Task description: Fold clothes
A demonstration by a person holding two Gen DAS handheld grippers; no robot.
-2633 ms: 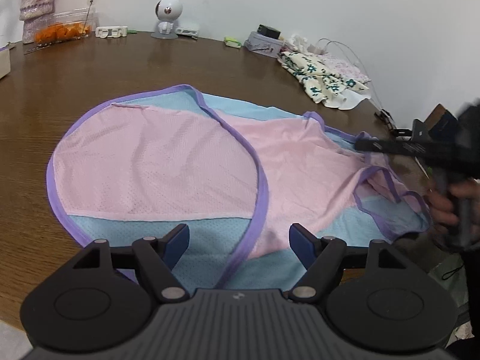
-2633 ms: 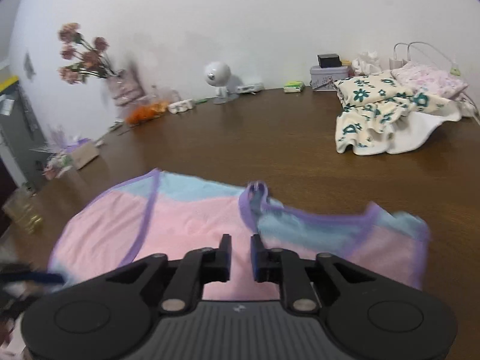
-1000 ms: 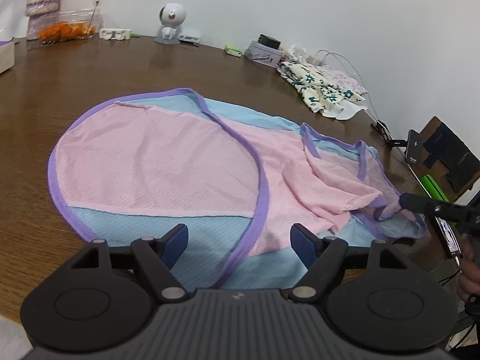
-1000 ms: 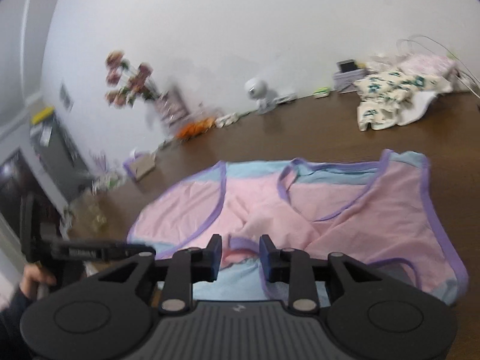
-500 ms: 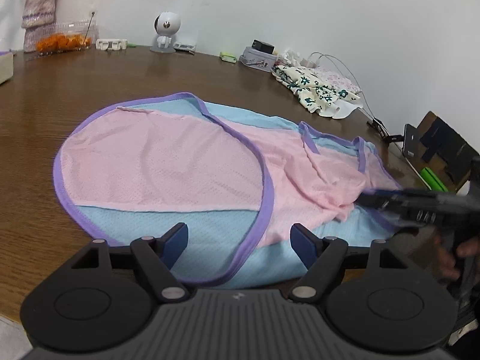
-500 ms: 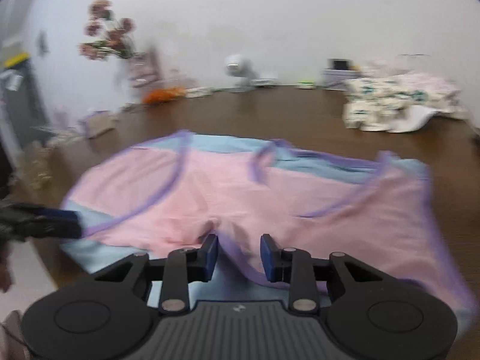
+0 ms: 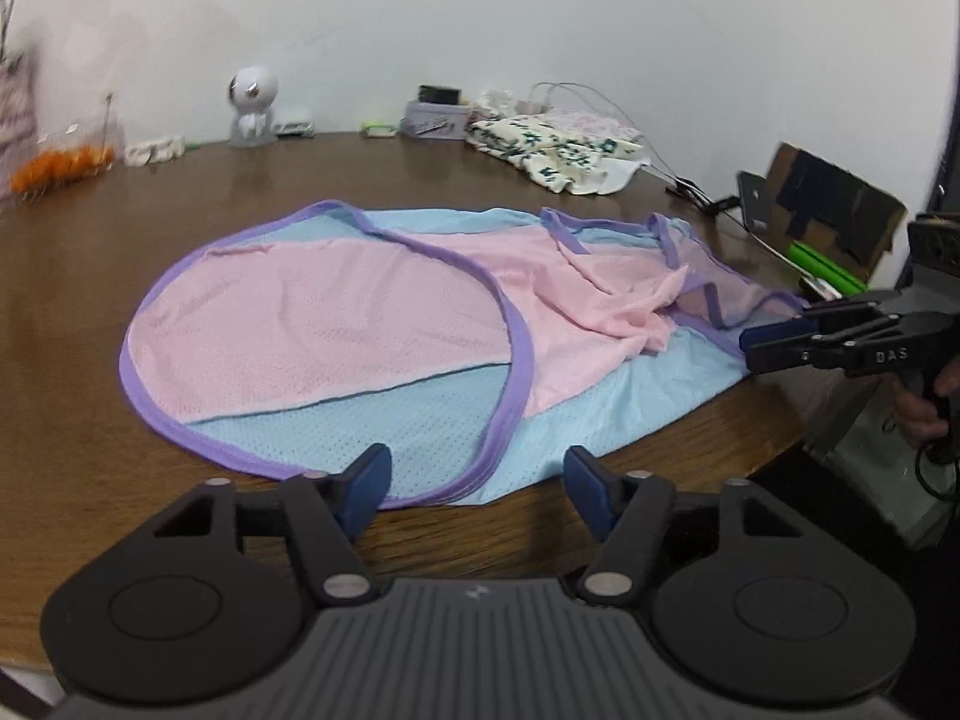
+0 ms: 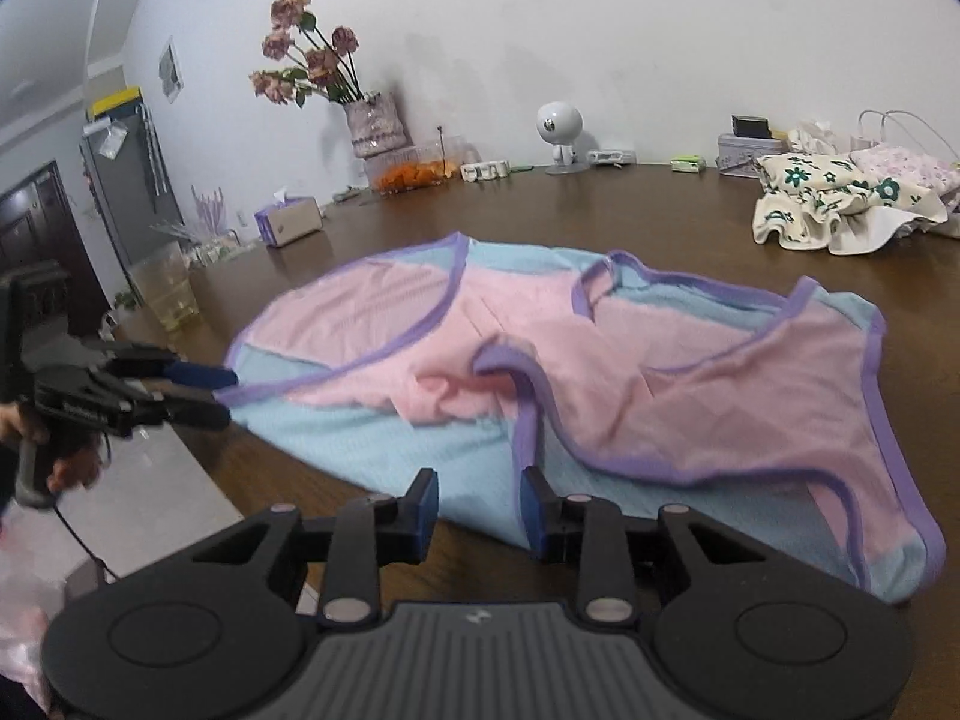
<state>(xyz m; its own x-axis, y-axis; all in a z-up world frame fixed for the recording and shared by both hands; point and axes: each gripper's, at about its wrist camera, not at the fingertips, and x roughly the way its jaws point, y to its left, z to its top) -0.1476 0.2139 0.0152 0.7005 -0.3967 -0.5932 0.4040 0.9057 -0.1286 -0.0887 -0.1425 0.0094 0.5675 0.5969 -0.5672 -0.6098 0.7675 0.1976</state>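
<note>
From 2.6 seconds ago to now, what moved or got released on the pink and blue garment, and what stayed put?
The right gripper, shut on a strap 2.6 s ago, has opened and backed off to the near hem; the strap end of the garment now lies bunched on the table. The left gripper stayed open at the near edge. The floral clothes pile is unchanged.

A pink and light-blue mesh garment (image 7: 372, 324) with purple trim lies spread on the brown wooden desk (image 7: 84, 276), its right part bunched into folds. The left gripper (image 7: 477, 483) hovers at the garment's near hem, its blue-tipped fingers (image 7: 366, 480) spread wide and holding nothing. The right gripper (image 7: 750, 348) comes in from the right at the garment's right edge; whether it grips the cloth cannot be told. A floral cloth pile (image 7: 558, 150) sits far back.
</note>
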